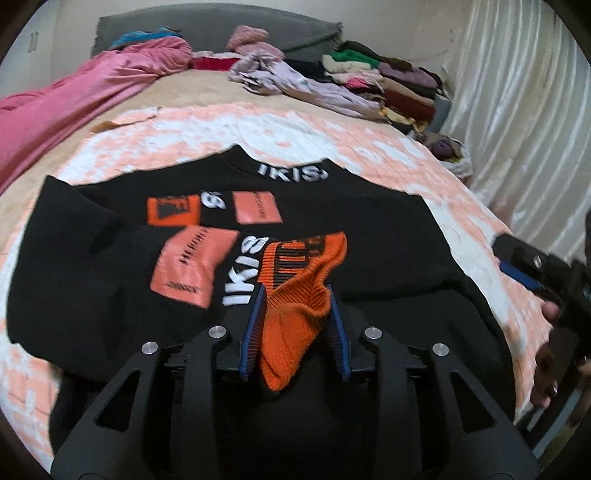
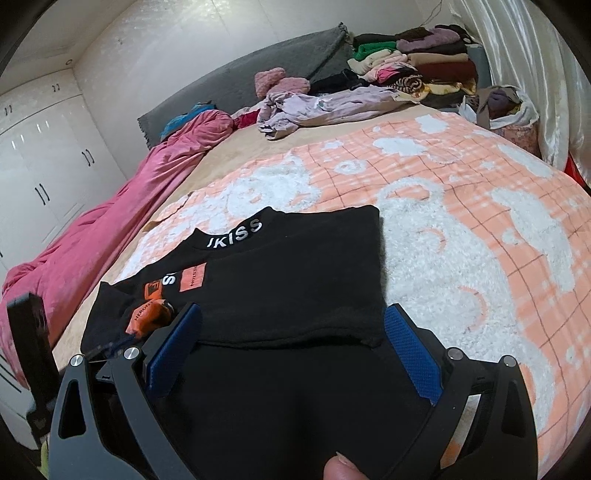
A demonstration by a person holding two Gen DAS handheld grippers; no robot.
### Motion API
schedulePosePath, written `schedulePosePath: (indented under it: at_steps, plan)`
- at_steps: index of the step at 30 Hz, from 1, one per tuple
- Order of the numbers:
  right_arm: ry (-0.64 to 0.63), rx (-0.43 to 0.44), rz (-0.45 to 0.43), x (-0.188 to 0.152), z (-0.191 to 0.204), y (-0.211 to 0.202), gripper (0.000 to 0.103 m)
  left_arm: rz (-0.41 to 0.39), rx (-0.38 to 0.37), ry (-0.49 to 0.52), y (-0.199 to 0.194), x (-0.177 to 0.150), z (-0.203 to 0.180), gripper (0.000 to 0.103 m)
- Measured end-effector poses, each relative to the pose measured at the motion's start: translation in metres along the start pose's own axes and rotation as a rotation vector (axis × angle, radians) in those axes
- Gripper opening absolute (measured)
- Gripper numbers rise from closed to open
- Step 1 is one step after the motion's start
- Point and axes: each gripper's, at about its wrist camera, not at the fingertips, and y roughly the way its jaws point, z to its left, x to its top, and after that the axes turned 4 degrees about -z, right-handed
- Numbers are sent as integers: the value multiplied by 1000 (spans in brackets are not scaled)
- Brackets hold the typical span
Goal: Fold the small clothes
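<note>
A small black sweater (image 1: 332, 229) with orange patches and white "IKISS" lettering lies flat on the peach and white blanket (image 1: 295, 125). My left gripper (image 1: 297, 291) is shut on its orange ribbed cuff (image 1: 295, 288), held over the sweater's chest. In the right wrist view the sweater (image 2: 295, 273) lies with its right side folded in. My right gripper (image 2: 291, 317) is open, its blue pads either side of the folded black edge, just above it. The right gripper also shows in the left wrist view (image 1: 532, 269) at the right edge.
A pink quilt (image 1: 74, 96) runs along the bed's left side. A lilac garment (image 1: 288, 81) and a stack of folded clothes (image 1: 391, 77) sit at the far right by the grey headboard (image 1: 221, 29). A white curtain (image 1: 517, 110) hangs on the right. White wardrobes (image 2: 44, 155) stand left.
</note>
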Motion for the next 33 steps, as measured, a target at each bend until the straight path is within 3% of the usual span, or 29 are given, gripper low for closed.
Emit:
schedulePosePath:
  at_steps: [7,11,17,19,22,27,29,33]
  plan:
    - [-18,8,18,-1,12,8,98,-13,-69,14,-17,-9,2,39]
    - [-31,27,50,-6,23,18,98,-42,-58,-15,-29,-5,16,41]
    - [-63,106,144,-23,54,40,98,-143,93,-82,-51,8,62,45]
    - [-80,135,176,-29,68,50,98,-167,169,-95,-58,11,80,56]
    - [-75,171,221,-34,85,63,98,-184,240,-141,-67,12,108,58]
    - [-59,165,243,-34,100,81,98,-206,298,-224,-78,10,143,61]
    - [-56,161,249,-34,103,88,90,-207,325,-251,-79,8,154,62]
    - [-86,133,255,-37,108,96,60,-198,332,-289,-78,5,163,63]
